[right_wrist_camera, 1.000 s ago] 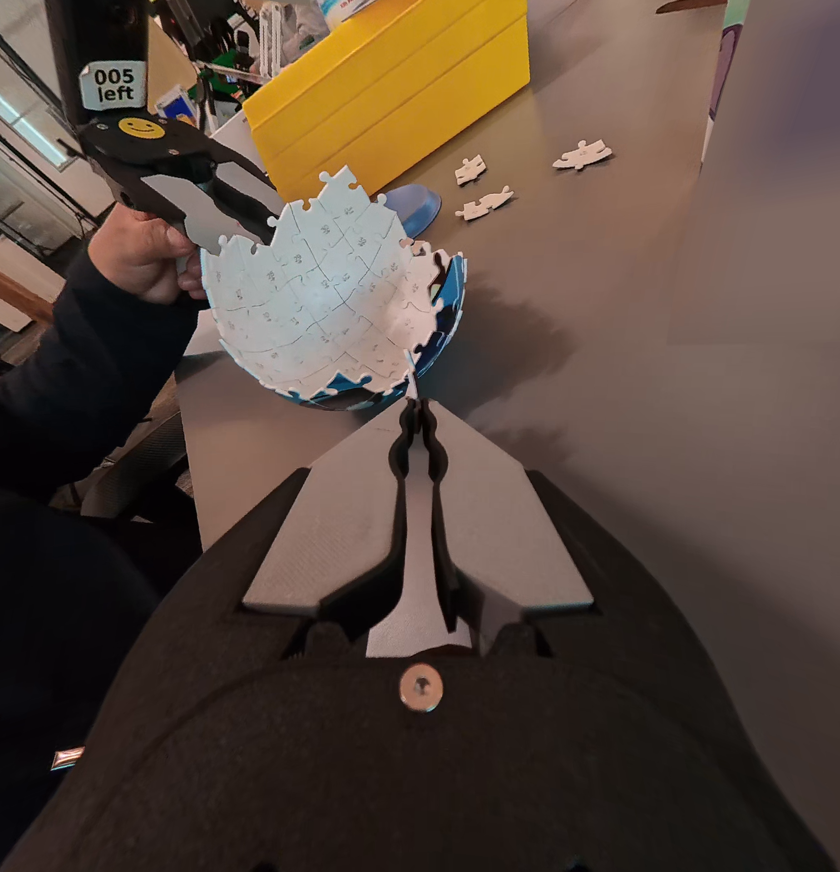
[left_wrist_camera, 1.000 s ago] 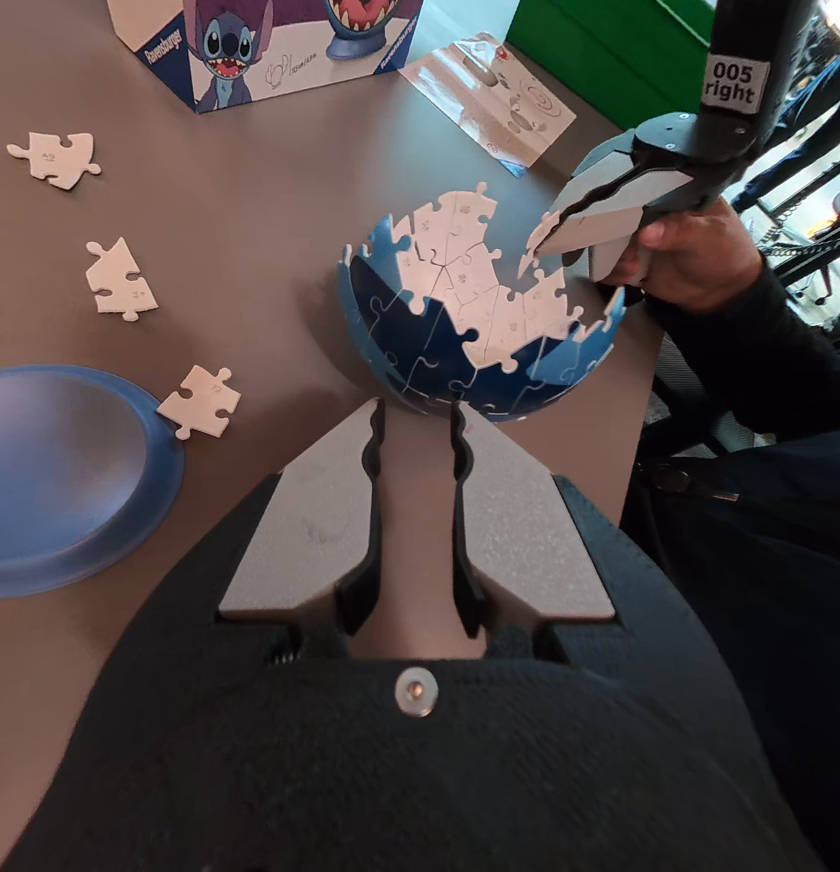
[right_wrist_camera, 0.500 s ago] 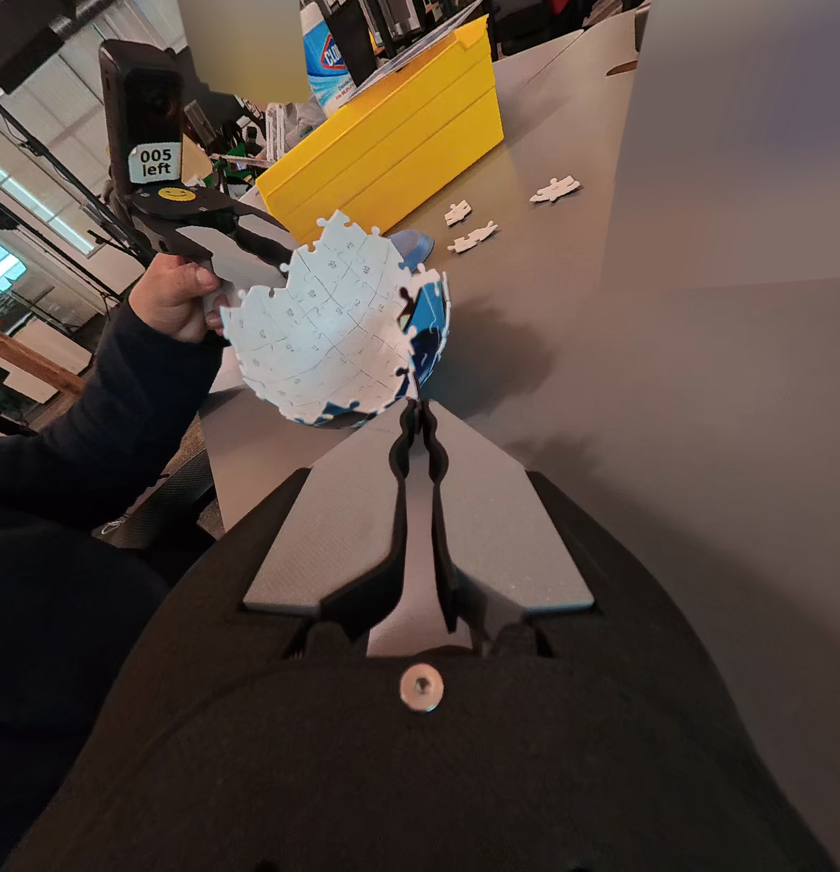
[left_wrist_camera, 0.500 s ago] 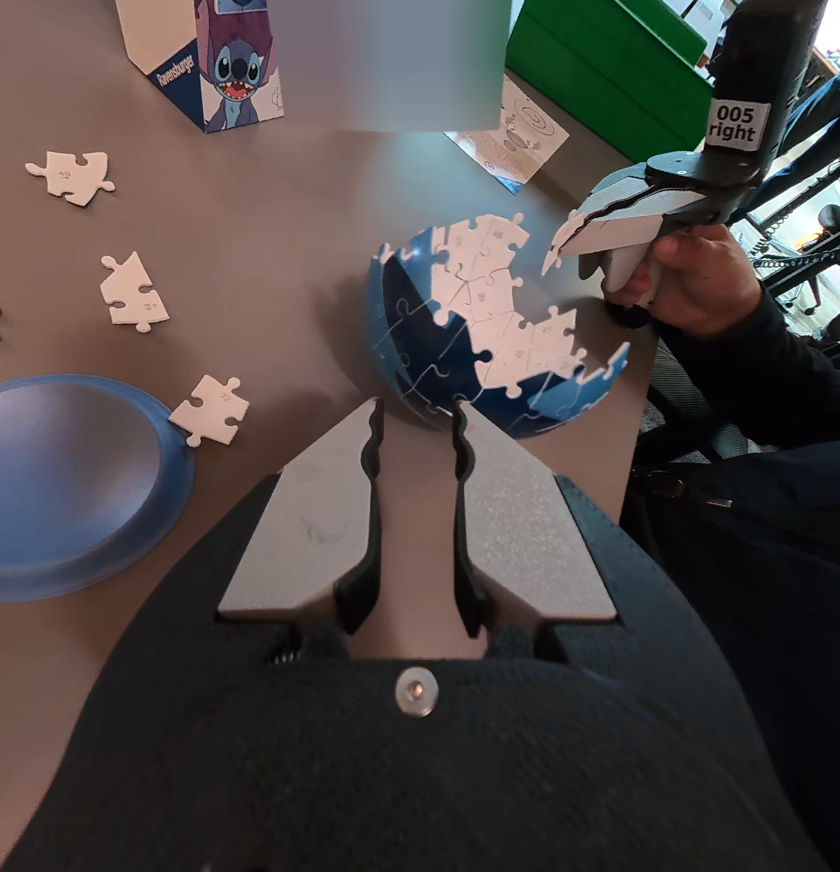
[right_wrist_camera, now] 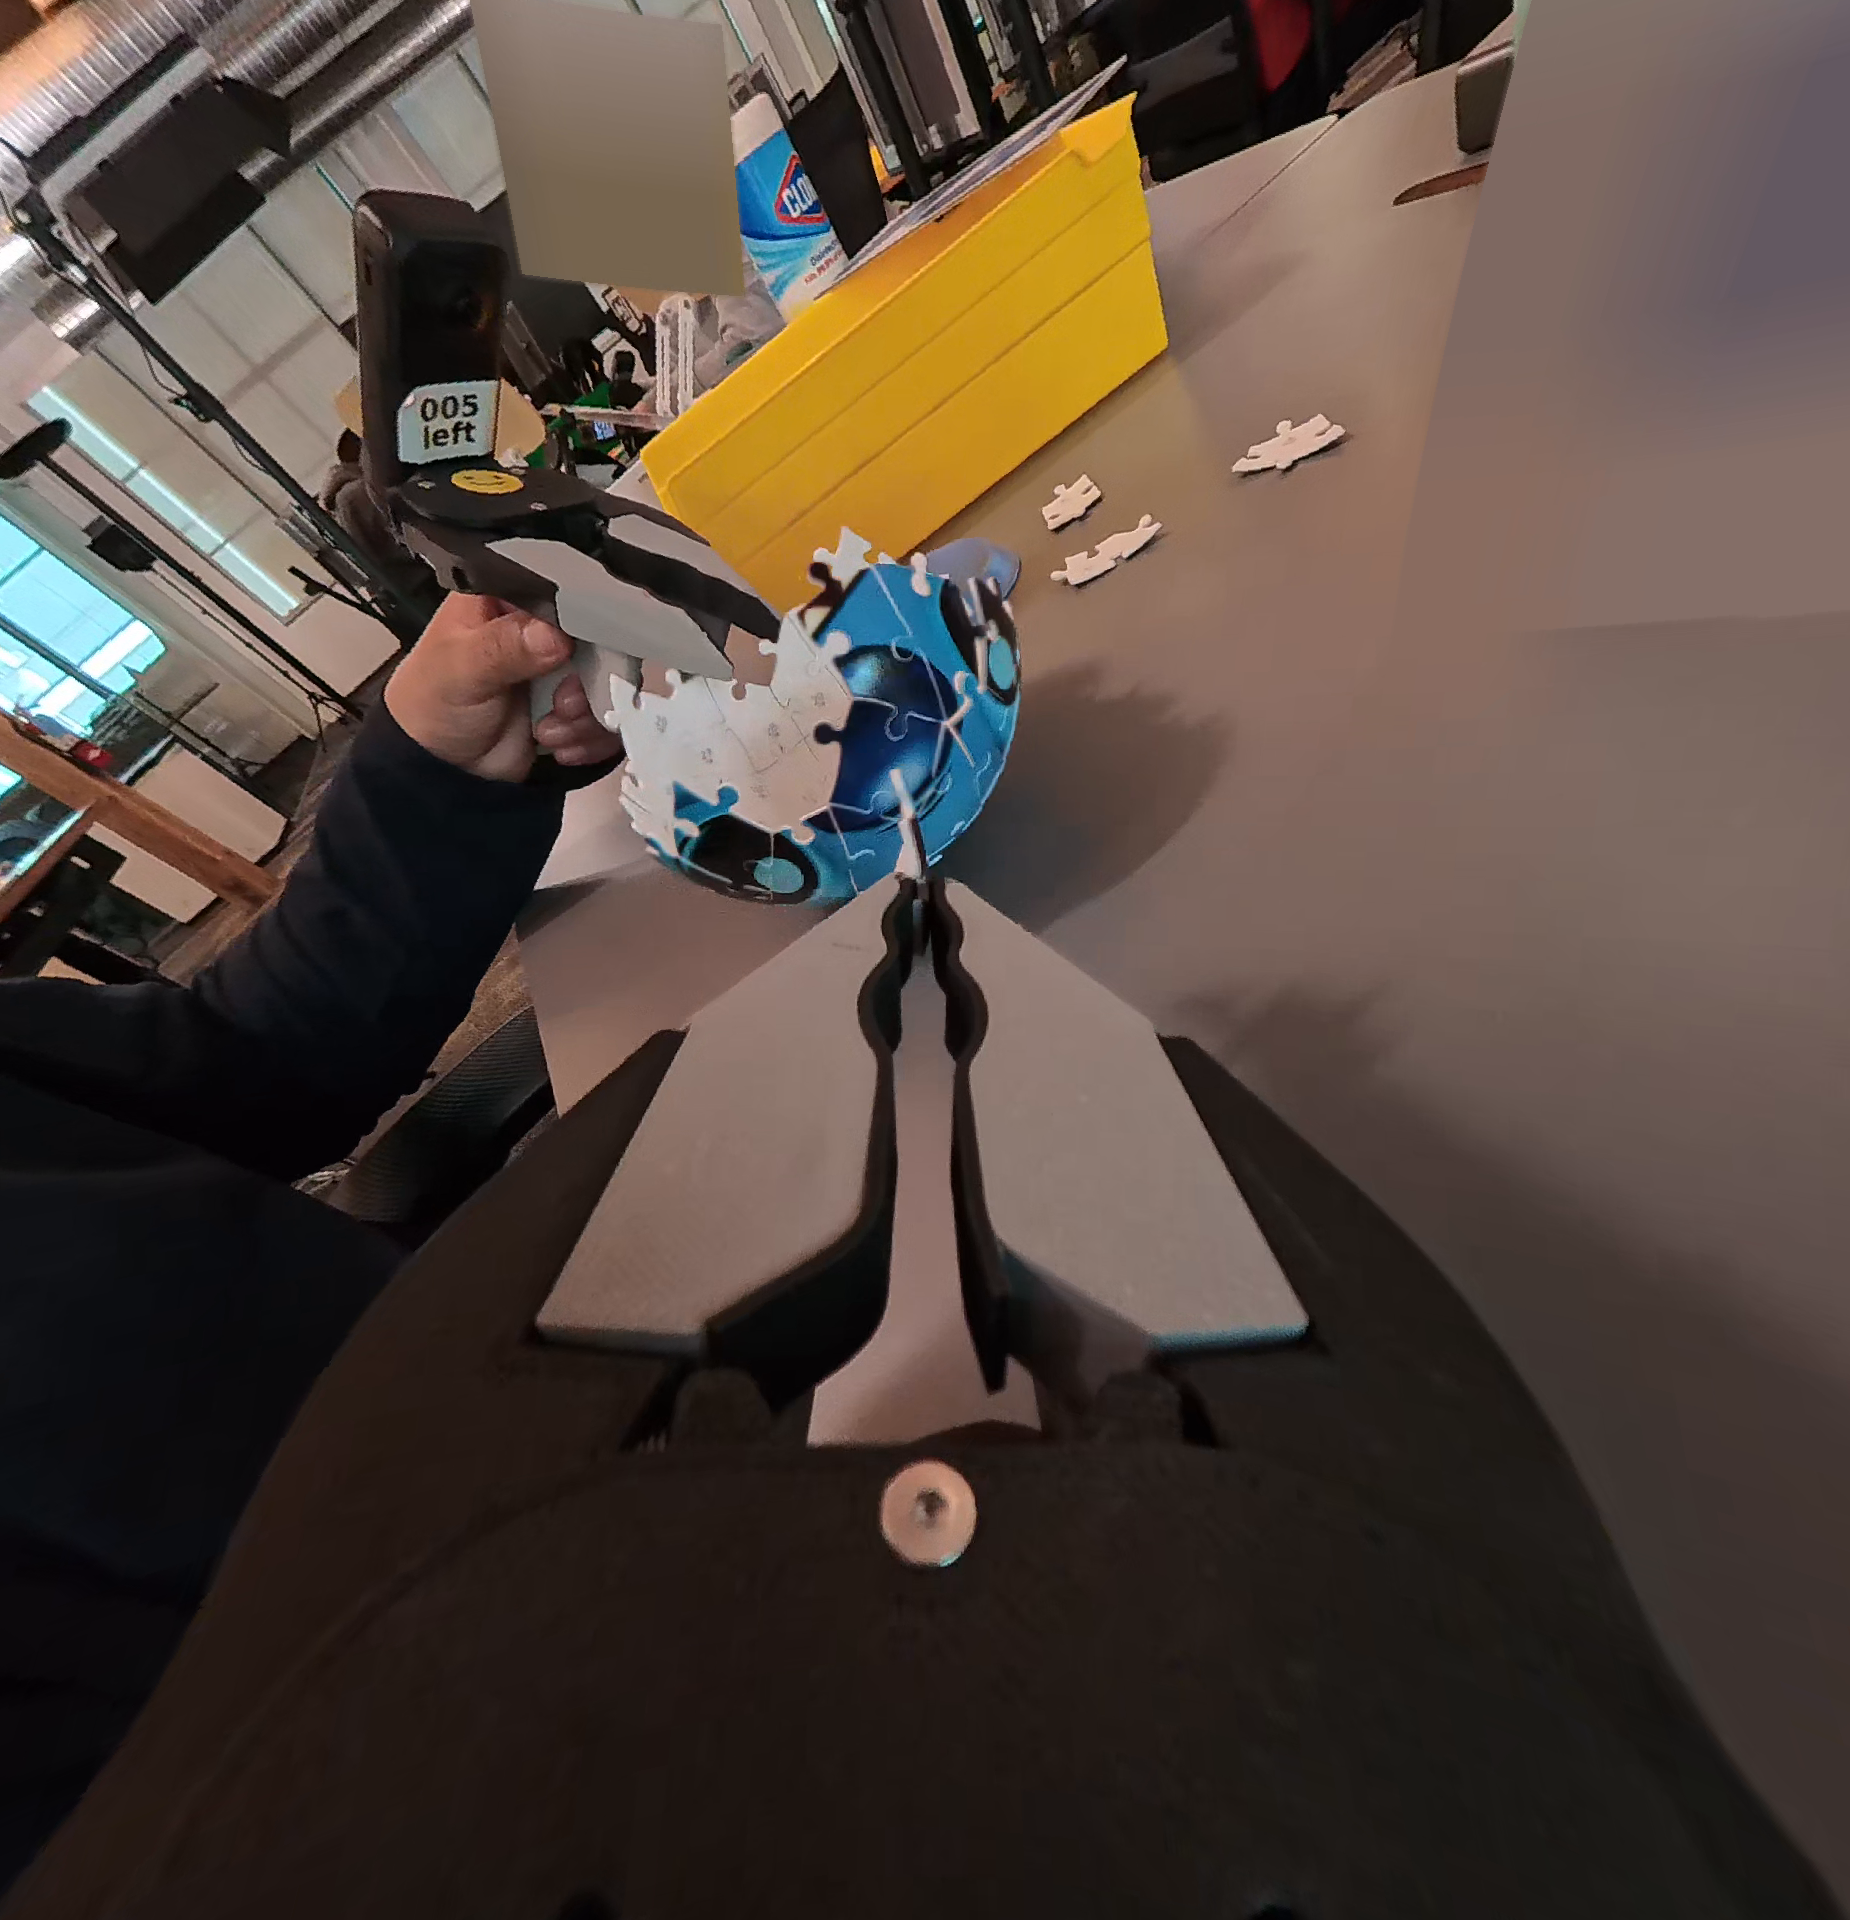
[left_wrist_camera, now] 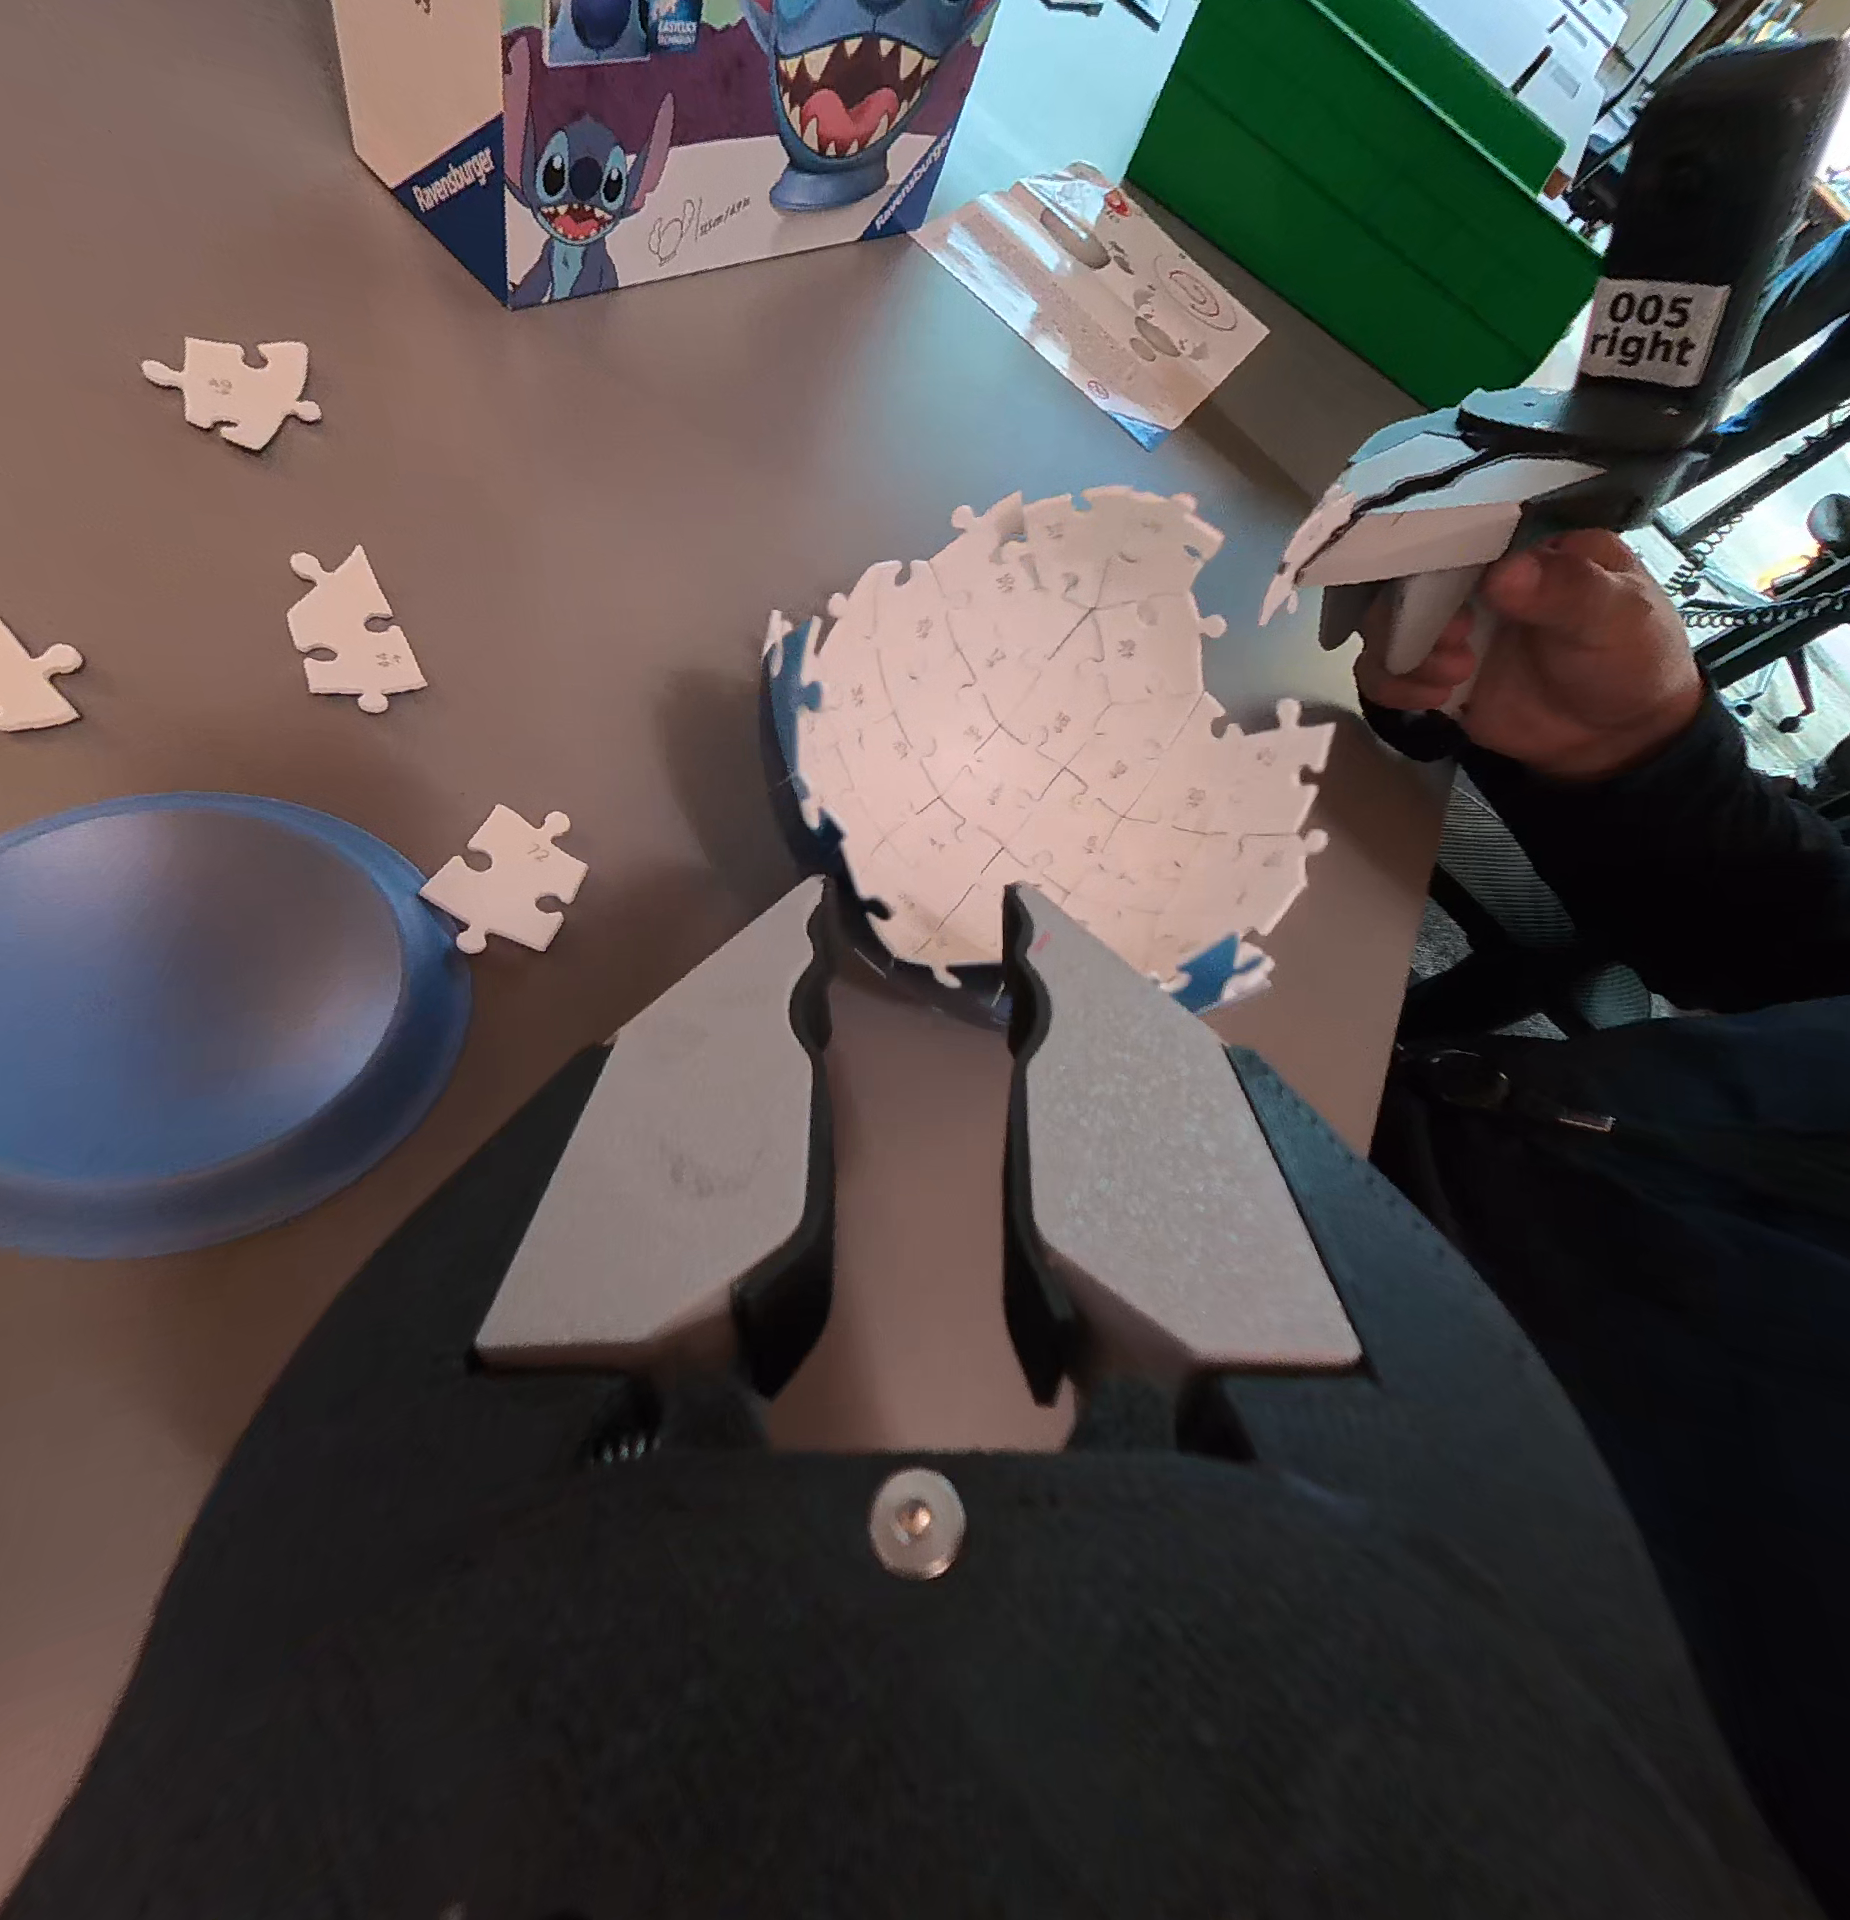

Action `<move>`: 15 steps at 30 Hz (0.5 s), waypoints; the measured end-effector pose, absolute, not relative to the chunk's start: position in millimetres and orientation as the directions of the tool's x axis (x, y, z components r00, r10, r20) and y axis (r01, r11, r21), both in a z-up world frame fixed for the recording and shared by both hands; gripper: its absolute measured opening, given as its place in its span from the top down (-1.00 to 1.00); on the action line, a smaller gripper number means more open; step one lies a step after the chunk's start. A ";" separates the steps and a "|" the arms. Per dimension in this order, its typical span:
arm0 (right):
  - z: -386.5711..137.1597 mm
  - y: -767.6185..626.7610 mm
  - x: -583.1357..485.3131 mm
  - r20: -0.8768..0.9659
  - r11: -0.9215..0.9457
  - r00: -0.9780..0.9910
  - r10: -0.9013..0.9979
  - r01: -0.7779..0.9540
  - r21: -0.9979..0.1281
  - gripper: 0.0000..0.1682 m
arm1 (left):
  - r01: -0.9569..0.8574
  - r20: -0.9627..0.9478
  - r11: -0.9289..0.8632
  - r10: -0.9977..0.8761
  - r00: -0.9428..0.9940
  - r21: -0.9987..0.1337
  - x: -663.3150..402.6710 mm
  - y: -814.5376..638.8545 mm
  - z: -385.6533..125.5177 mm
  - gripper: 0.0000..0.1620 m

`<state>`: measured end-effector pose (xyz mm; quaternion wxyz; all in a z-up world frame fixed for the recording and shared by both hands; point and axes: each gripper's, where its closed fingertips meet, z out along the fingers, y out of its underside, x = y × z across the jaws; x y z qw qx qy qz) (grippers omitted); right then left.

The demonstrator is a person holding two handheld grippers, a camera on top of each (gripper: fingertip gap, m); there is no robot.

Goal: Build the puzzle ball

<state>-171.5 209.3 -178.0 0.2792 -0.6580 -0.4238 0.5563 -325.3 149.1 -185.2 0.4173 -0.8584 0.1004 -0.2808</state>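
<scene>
A half-built puzzle ball rests on a grey table. The left gripper, jaws apart and empty, sits at its near rim. The right gripper pinches a white puzzle piece just beside the ball.

Around the ball lie loose pieces, a blue dish and the puzzle box. Only the right wrist view shows a yellow bin beyond the ball.

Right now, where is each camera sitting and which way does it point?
Left wrist view: rides on the left tool, looking down at the half-built puzzle ball on the table; its open fingers show, plus the far right tool and hand.
Right wrist view: rides on the right tool, facing across the table; its fingers pinch a white piece.
Both show the ball and the other tool.
</scene>
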 end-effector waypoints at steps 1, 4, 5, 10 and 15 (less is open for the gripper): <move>-178.2 209.0 -171.4 -0.497 -0.486 0.021 0.868 0.248 -0.838 1.00 | 0.064 0.403 -0.632 -0.409 0.819 -0.773 -325.2 149.1 -185.0 0.65; -179.1 208.0 -170.6 -0.502 -0.490 0.018 0.865 0.251 -0.835 1.00 | 0.063 0.403 -0.637 -0.405 0.821 -0.768 -326.4 149.4 -187.4 0.65; -179.4 207.9 -170.4 -0.501 -0.489 0.019 0.865 0.252 -0.835 1.00 | 0.064 0.404 -0.637 -0.404 0.821 -0.768 -326.8 149.5 -187.7 0.65; -180.3 207.7 -170.3 -0.503 -0.490 0.016 0.864 0.256 -0.834 1.00 | 0.074 0.410 -0.638 -0.396 0.821 -0.766 -330.0 149.3 -188.8 0.65; -180.4 208.0 -170.1 -0.499 -0.486 0.017 0.866 0.258 -0.835 1.00 | 0.084 0.412 -0.634 -0.390 0.823 -0.768 -333.4 148.6 -187.7 0.65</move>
